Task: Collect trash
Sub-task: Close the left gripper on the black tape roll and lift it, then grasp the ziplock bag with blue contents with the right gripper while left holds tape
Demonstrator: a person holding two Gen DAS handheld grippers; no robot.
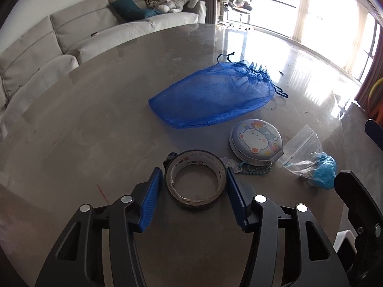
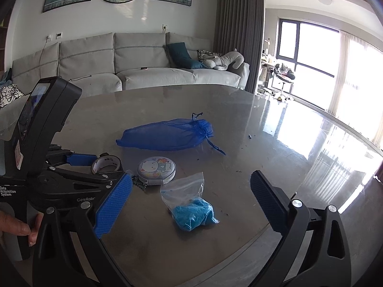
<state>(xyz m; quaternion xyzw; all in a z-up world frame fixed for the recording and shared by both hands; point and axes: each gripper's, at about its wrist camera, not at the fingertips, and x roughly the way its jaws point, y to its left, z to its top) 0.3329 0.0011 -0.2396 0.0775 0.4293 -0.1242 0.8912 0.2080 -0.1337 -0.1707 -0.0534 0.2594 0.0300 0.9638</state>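
My left gripper (image 1: 195, 179) stands apart, straddling the dark, nearly spent tape roll (image 1: 195, 179) lying flat on the grey table (image 1: 95, 119); my right gripper (image 2: 191, 201) gapes above the clear zip bag (image 2: 189, 205). Closing off-centre, I risk squirting the roll toward the round cartoon tin (image 1: 256, 141).

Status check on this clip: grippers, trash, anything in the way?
Left gripper open, jaws straddling tape roll, gaps both sides. Right gripper open, facing zip bag, not touching. Mesh pouch flat beyond. Round tin beside the roll.
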